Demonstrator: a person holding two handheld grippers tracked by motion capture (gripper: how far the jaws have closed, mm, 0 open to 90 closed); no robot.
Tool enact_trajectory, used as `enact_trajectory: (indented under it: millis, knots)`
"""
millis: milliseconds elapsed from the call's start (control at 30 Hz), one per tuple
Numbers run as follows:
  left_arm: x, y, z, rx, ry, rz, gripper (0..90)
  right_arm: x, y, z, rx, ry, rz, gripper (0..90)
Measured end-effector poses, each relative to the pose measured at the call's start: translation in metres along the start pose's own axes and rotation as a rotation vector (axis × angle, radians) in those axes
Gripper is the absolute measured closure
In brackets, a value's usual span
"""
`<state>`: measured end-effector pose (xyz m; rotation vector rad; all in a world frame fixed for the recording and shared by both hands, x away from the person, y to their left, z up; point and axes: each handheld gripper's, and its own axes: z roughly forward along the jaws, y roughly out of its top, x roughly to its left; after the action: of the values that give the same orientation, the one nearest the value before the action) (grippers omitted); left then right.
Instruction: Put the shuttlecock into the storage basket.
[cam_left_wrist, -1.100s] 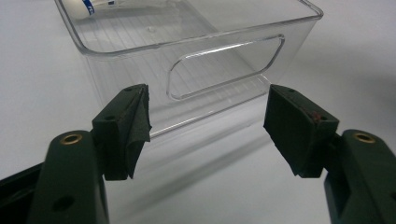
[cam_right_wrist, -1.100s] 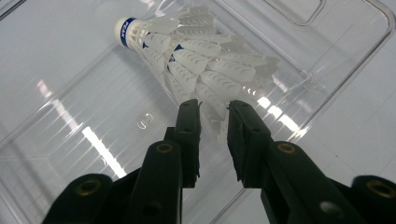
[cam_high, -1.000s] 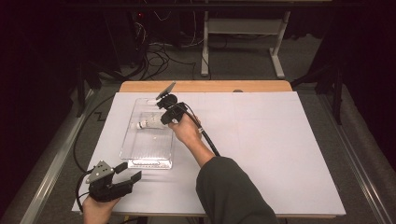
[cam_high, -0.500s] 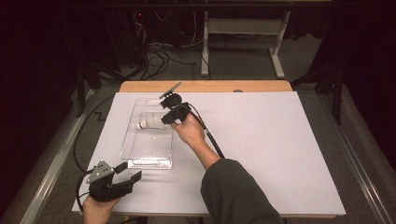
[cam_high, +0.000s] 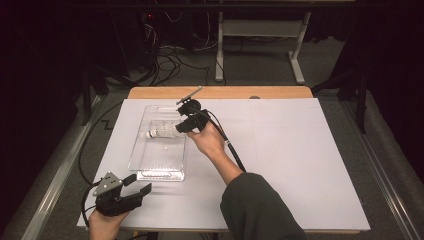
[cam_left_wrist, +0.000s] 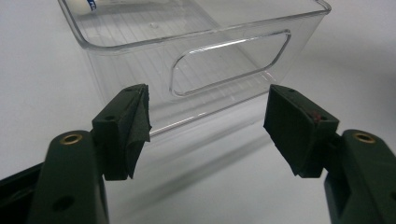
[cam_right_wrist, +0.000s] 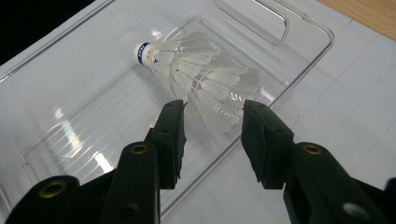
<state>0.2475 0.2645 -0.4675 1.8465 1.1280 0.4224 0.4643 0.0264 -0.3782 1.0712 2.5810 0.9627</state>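
Since the earlier frames little has shifted: the right hand-held gripper (cam_high: 186, 118) stays at the right edge of the clear plastic tray (cam_high: 150, 160), its tilt slightly changed, and the left hand-held gripper (cam_high: 131, 191) stays low at the lower left of the high view, just short of the tray's near end. A white shuttlecock (cam_high: 161, 132) lies on its side on the tray floor, in the upper half of the tray, cork end with a blue band pointing toward the frame's left. In the right gripper view the jaws stand apart, just over the feather skirt of the shuttlecock (cam_right_wrist: 196, 79), without closing on it. In the left gripper view the jaws are spread wide, holding nothing, facing the tray's end wall with its handle cut-out (cam_left_wrist: 229, 63). Tray and both hands are over the white-covered bench (cam_high: 300, 165).
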Motion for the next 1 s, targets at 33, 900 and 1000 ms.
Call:
enact_trajectory:
  millis: [33,900,1000]
  knots:
    - [0.0,0.0,0.0,0.0,0.0,-0.001,32.3,0.0,0.0,-0.001,-0.004,0.0,-0.003,59.5]
    - [0.001,0.0,0.001,0.005,0.006,-0.004,32.4,-0.013,-0.018,-0.022,-0.057,0.0,0.012,58.0]
    - [0.001,0.0,0.001,0.004,0.007,-0.004,32.4,-0.016,-0.02,-0.023,-0.06,-0.001,0.013,57.9]
